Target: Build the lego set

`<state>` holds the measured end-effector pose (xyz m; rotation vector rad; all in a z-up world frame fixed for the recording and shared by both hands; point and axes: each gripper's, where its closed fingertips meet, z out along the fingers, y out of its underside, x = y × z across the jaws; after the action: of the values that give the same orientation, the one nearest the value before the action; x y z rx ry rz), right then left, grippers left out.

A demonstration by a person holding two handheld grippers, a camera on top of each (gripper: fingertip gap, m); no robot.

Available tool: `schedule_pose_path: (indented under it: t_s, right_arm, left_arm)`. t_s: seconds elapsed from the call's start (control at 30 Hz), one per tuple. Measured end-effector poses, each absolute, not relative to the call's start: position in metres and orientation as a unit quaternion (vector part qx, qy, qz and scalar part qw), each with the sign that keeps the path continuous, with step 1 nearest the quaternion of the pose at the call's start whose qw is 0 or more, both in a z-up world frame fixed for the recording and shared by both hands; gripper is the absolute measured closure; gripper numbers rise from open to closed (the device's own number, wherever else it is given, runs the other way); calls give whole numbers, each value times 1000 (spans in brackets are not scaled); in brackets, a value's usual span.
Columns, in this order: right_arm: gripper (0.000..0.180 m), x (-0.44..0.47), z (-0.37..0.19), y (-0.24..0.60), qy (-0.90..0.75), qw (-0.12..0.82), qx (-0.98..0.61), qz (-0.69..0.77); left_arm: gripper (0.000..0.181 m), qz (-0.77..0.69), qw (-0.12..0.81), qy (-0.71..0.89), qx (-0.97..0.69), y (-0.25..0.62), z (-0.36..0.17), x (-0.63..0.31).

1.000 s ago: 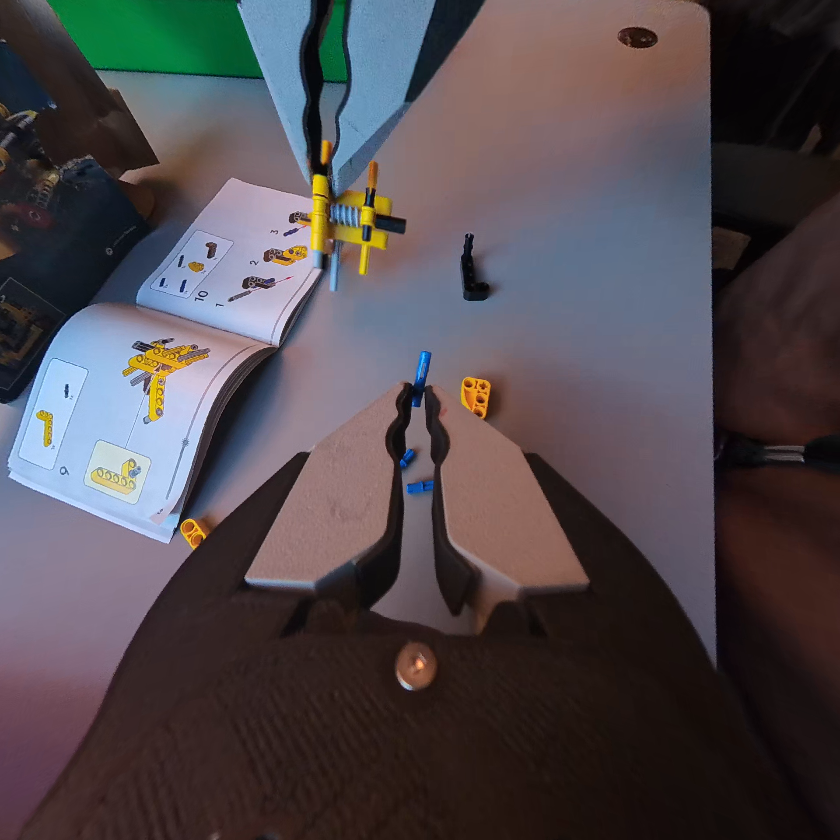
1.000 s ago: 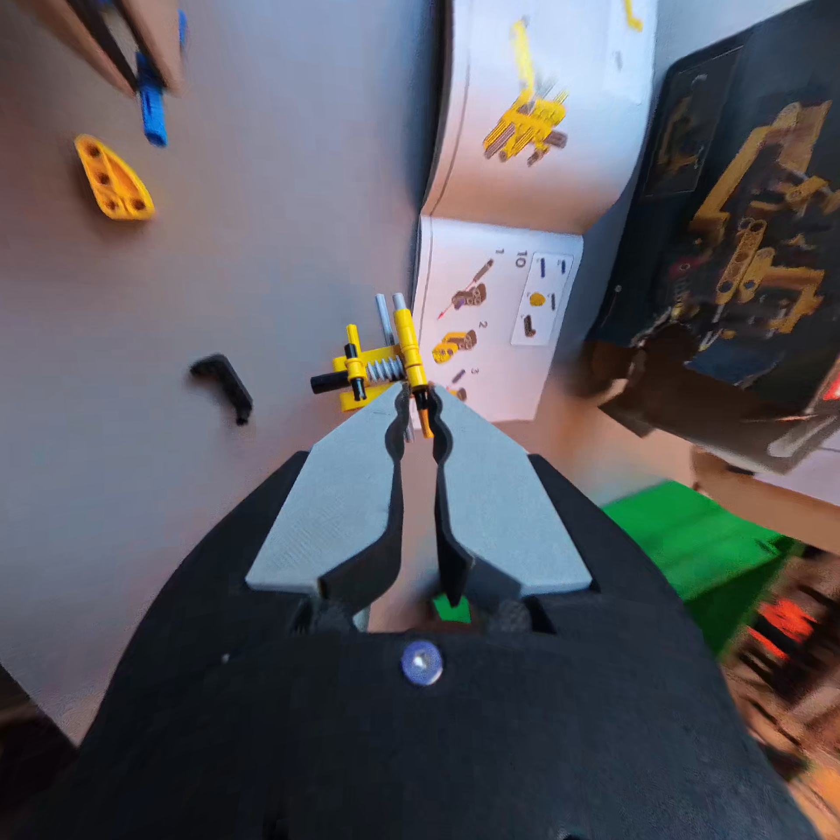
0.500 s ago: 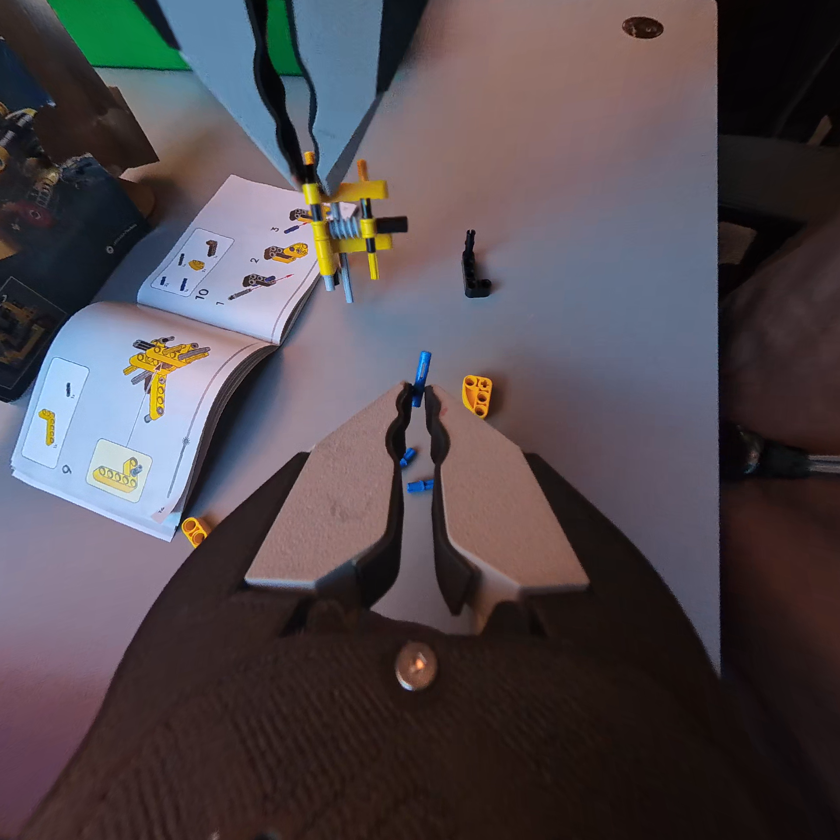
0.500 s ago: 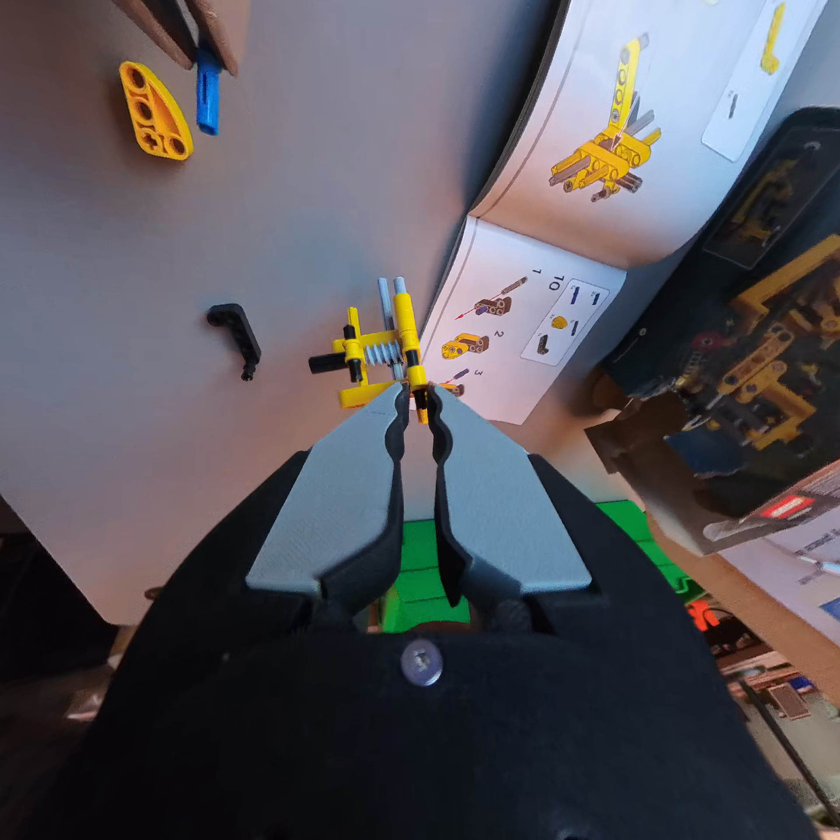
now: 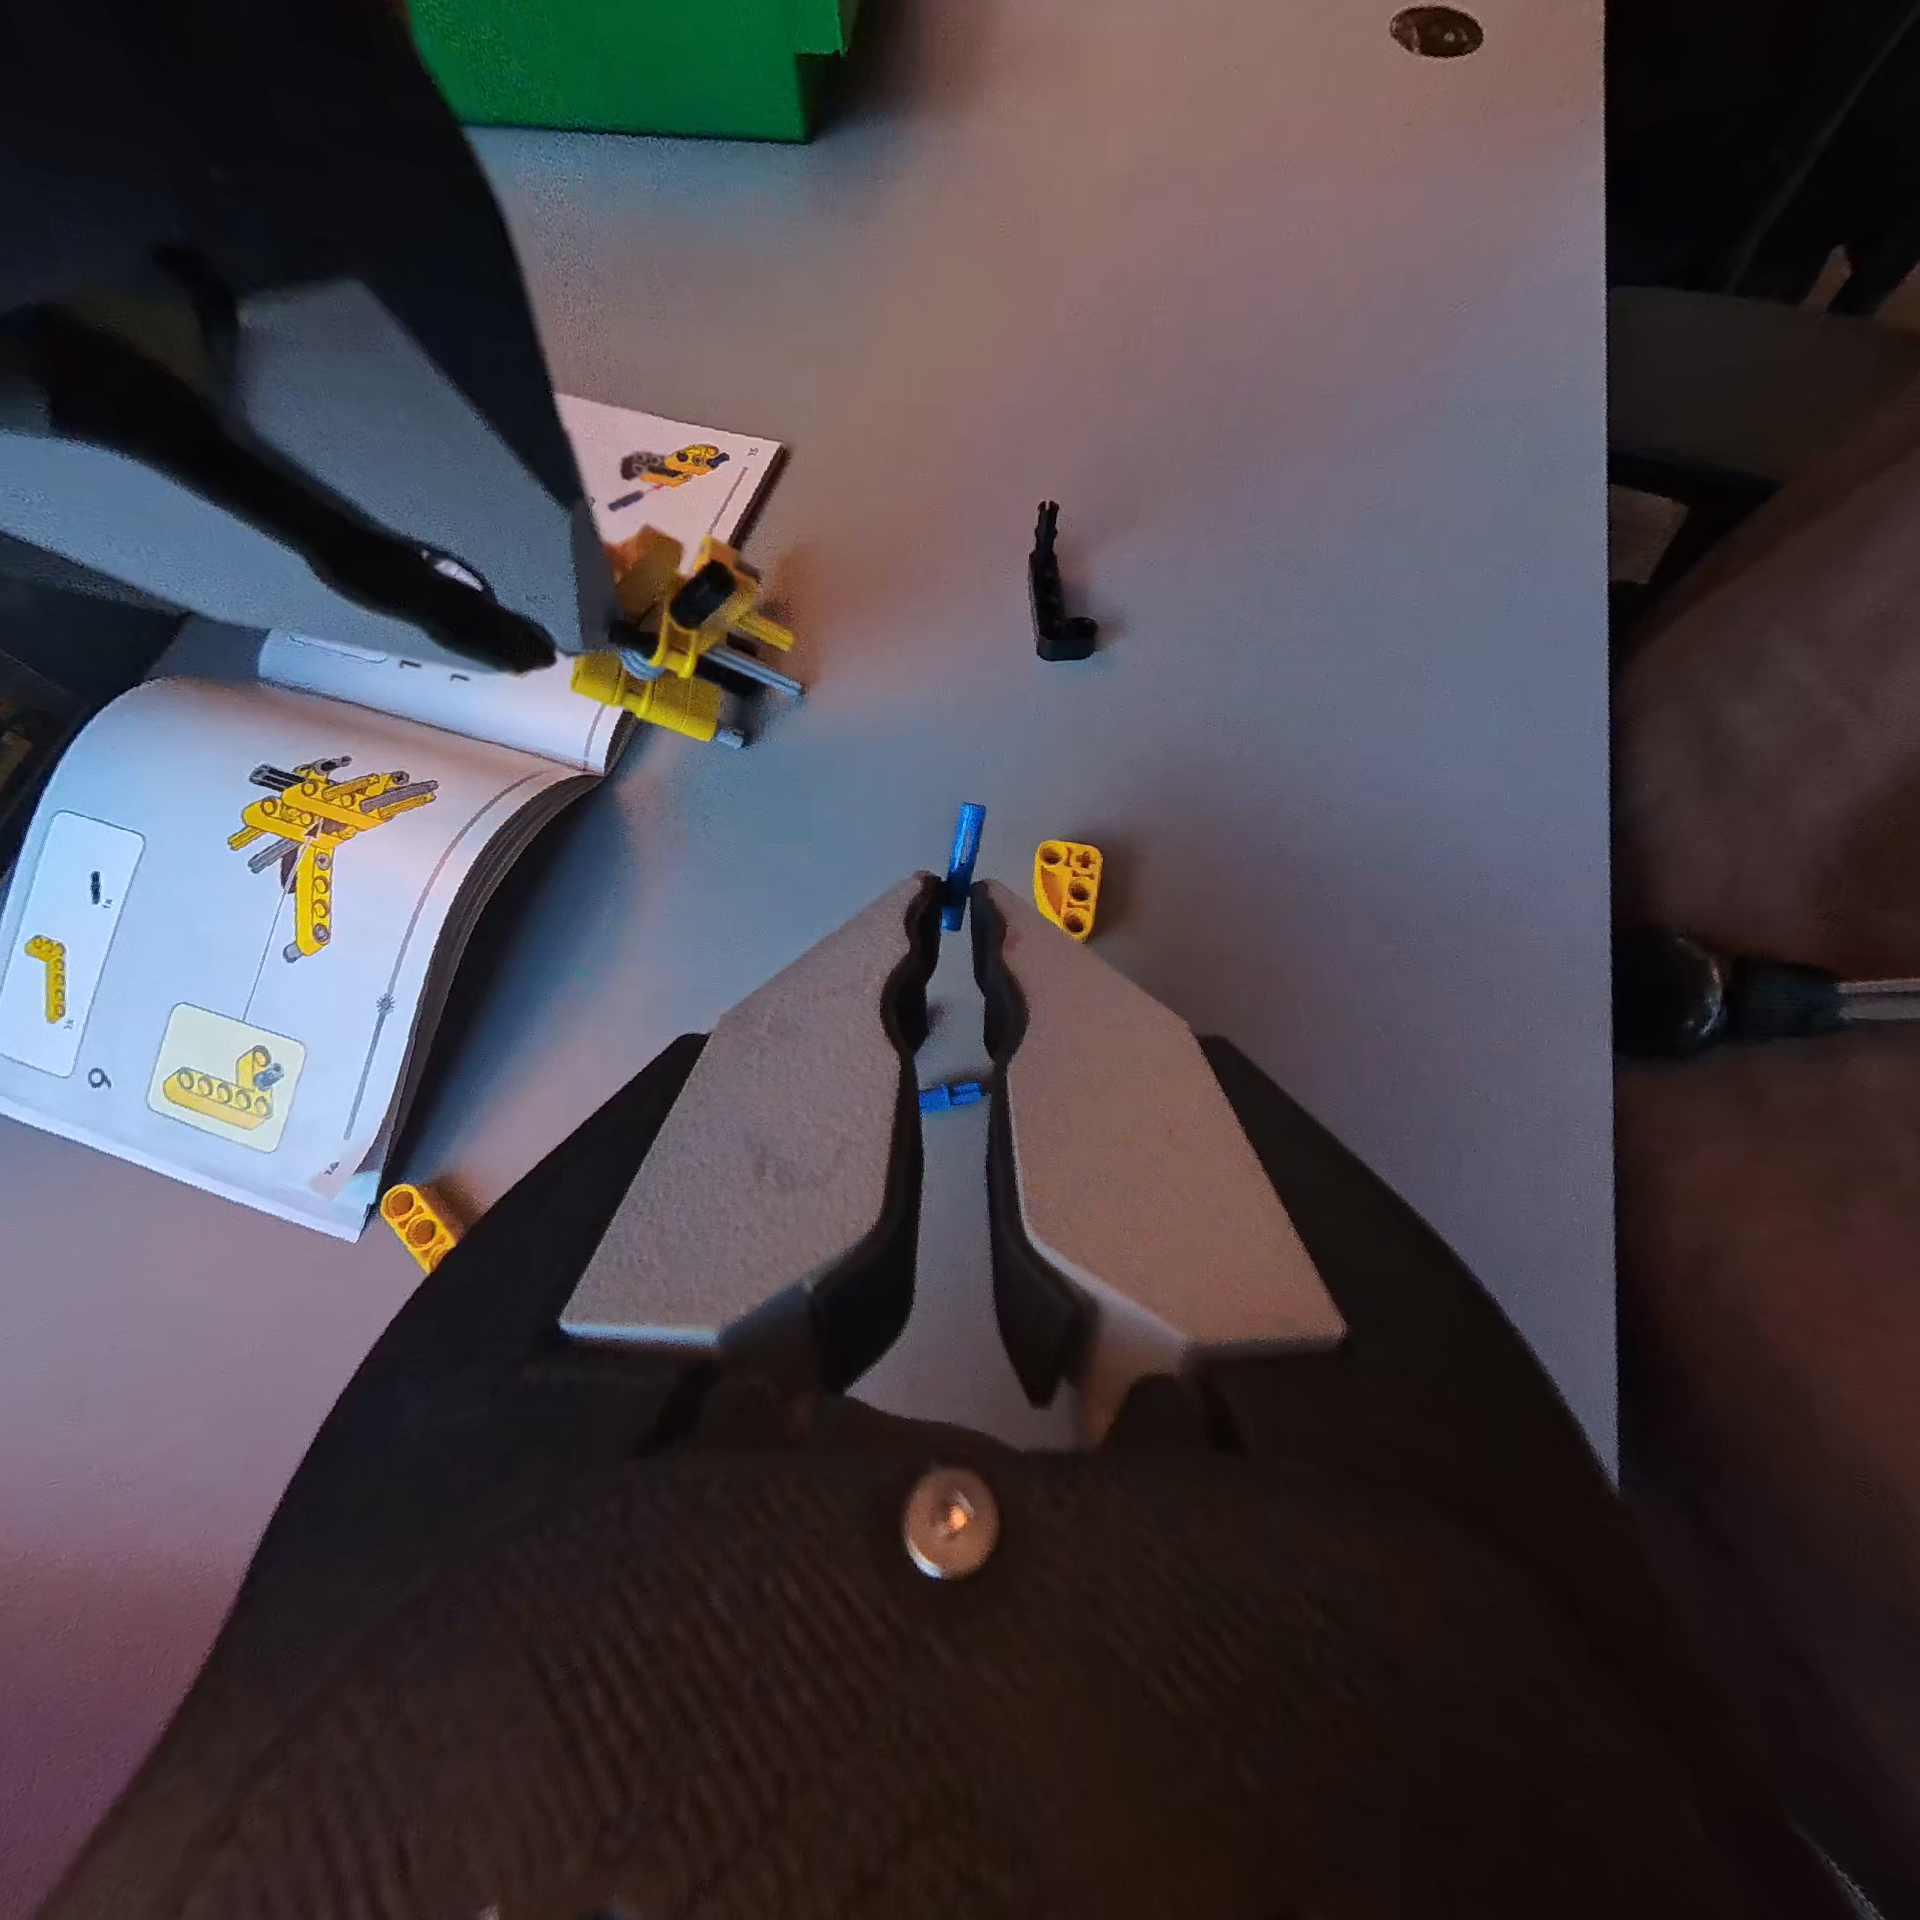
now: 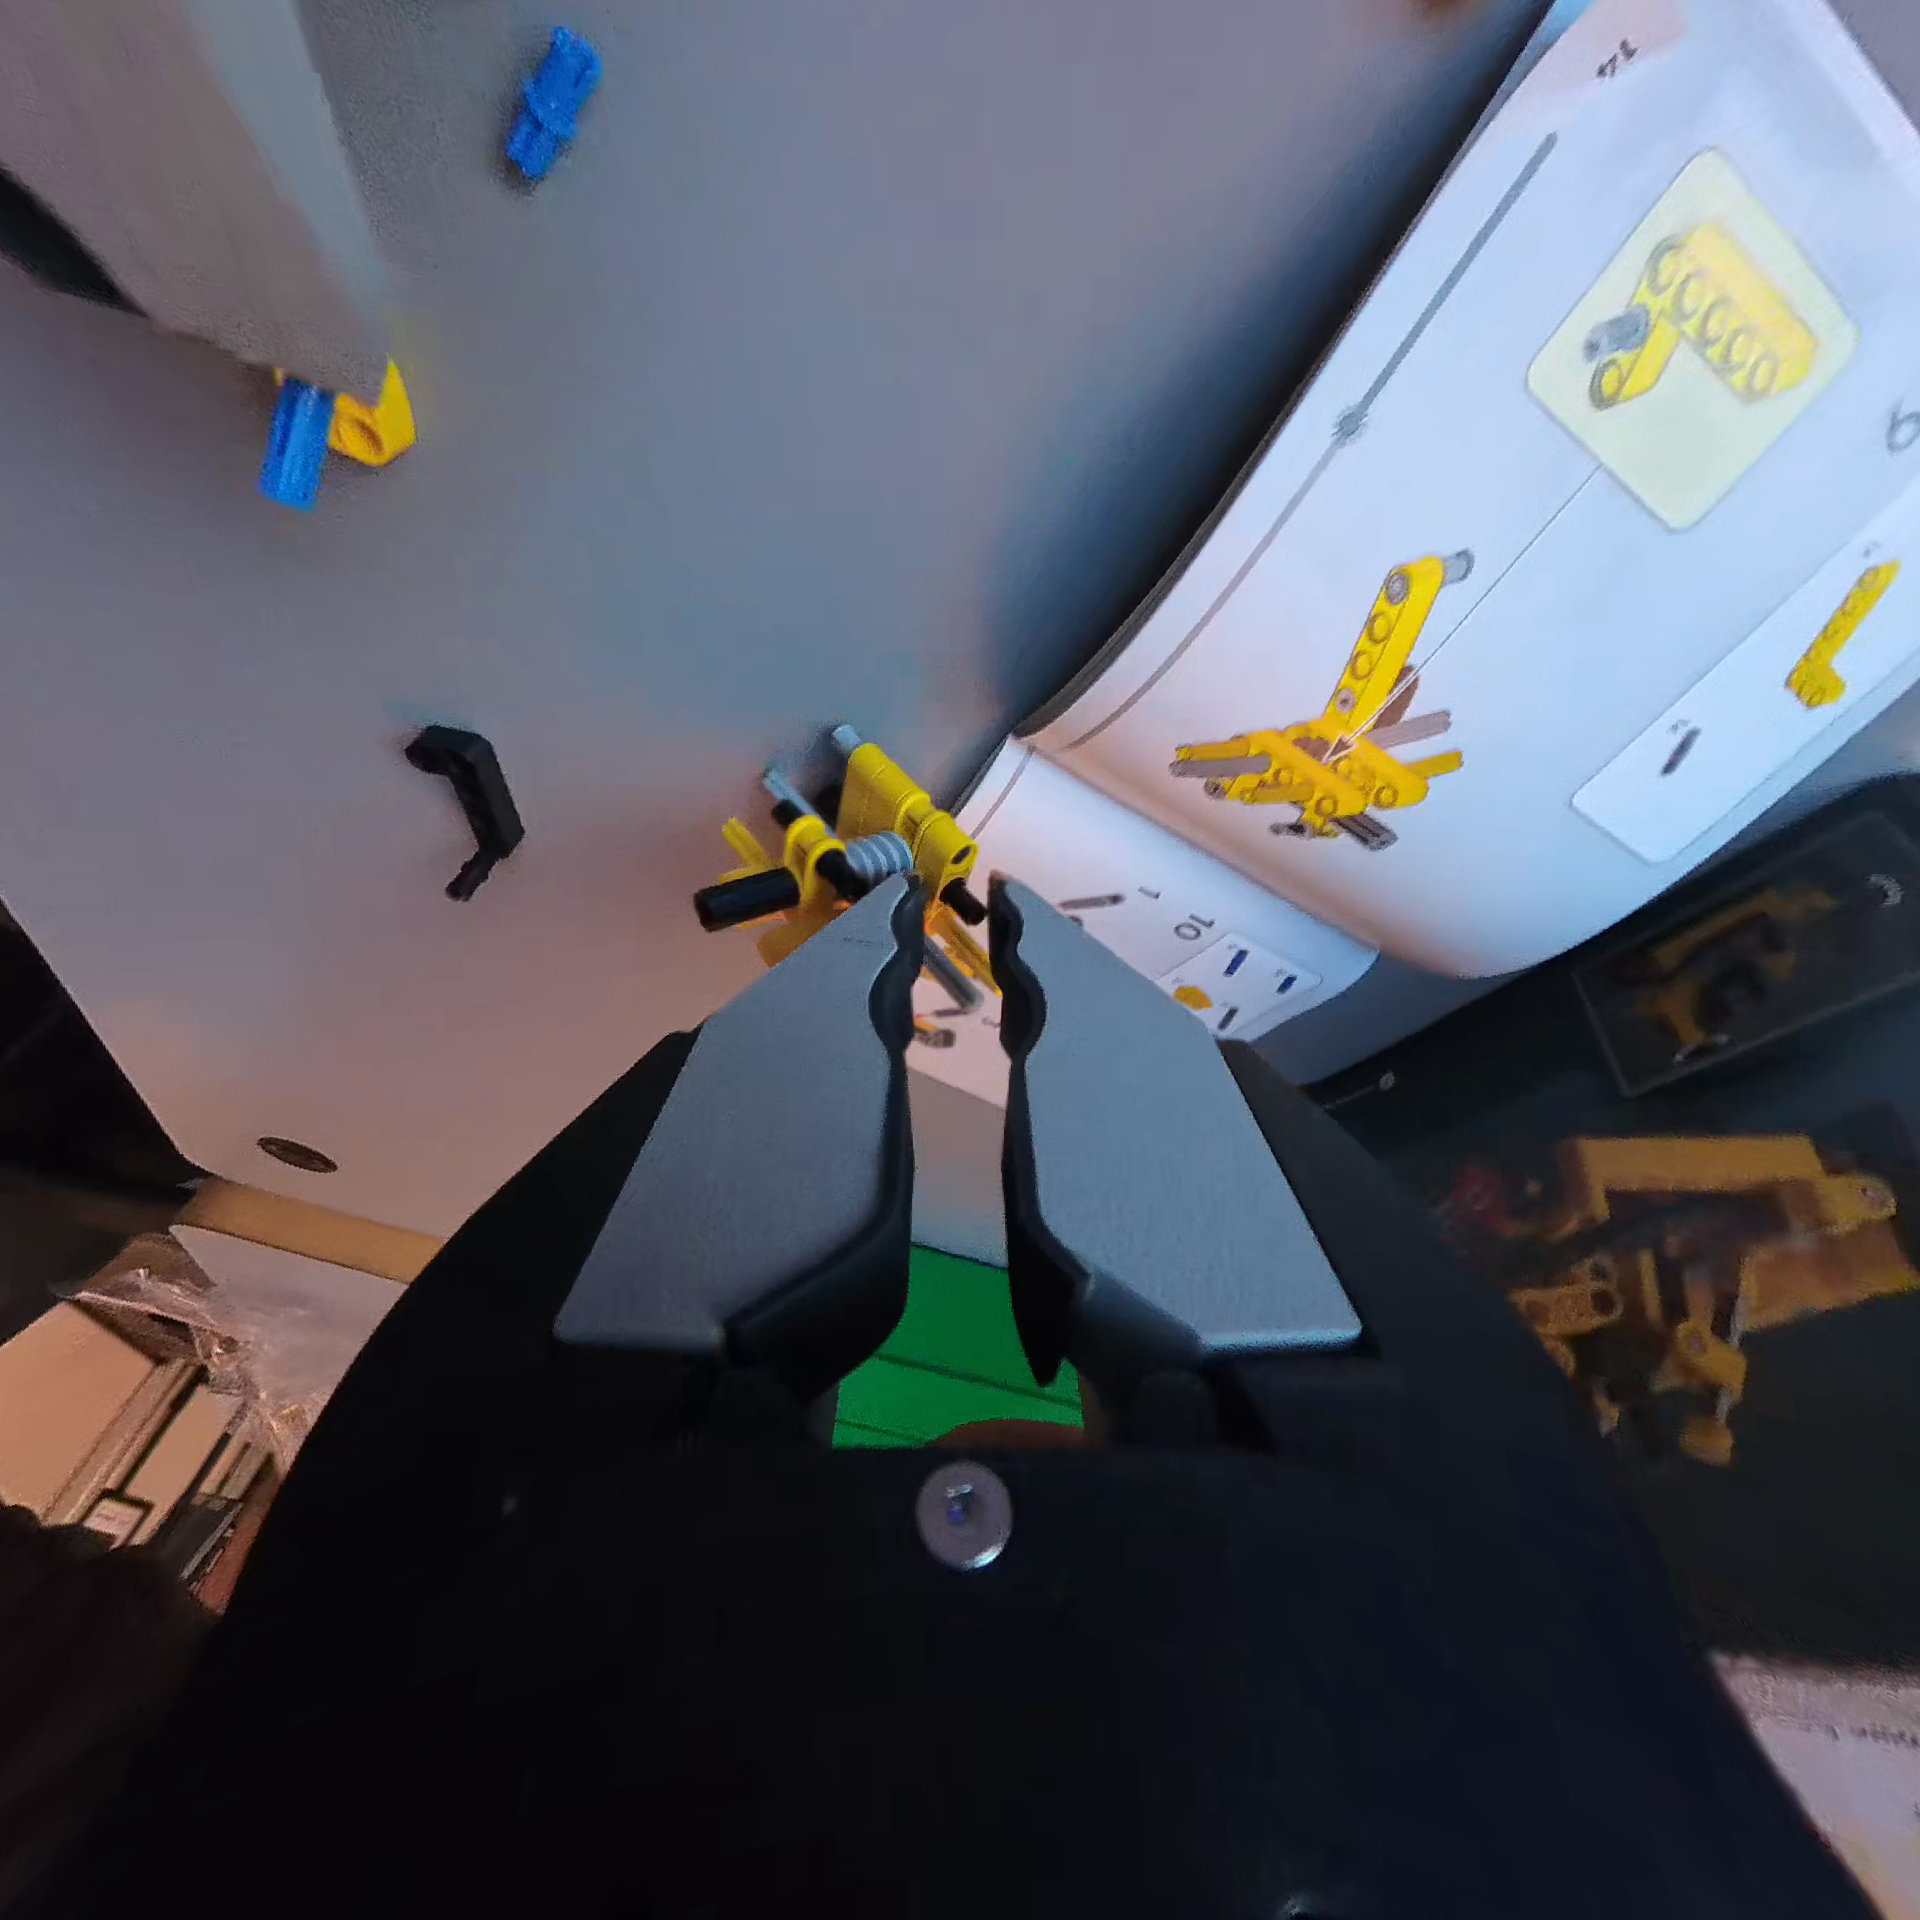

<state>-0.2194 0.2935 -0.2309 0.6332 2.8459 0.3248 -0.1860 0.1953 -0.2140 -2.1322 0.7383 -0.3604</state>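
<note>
The left tongs [image 5: 957, 891] are closed on a blue pin [image 5: 964, 858], pinched at the very tips with most of its length standing out beyond them, low over the grey tabletop [image 5: 1299, 416]. Just right of those tips lies a small yellow three-hole piece [image 5: 1070, 888]; a second, shorter blue pin [image 5: 951, 1095] lies on the tabletop below the gap between the left fingers. A black L-shaped piece [image 5: 1055, 597] lies farther out, well apart from the others. The right tongs [image 6: 951, 902] are closed on the yellow lego assembly [image 6: 868, 842], gripping it at one end near a black pin; the assembly carries a grey worm gear, grey axles and a black connector. In the left wrist view the assembly [image 5: 691, 644] sits at the edge of the open instruction booklet [image 5: 208, 935], at the far left of the scene; whether it rests on the page or is held just clear cannot be told. A yellow two-hole connector [image 5: 419, 1226] lies at the near corner of the booklet. A green box [image 5: 644, 62] stands at the far edge of the tabletop, and a dark set box [image 6: 1714, 1247] with a yellow vehicle pictured on it lies beyond the booklet.
</note>
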Motion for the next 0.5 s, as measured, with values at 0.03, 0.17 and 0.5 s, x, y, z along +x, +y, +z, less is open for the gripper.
schedule_pose_path:
  t_s: [0.03, 0.17, 0.5]
  right_arm:
    - [171, -221, -232, 293, 965, 109, 217, 104]
    - [166, -233, -234, 297, 964, 92, 234, 80]
    - [149, -235, -207, 299, 925, 28, 351, -141]
  left_arm:
    - [179, -145, 414, 296, -849, 195, -214, -185]
    - [179, -147, 410, 300, -849, 193, -216, -183]
    - [178, -147, 409, 300, -849, 193, -217, -184]
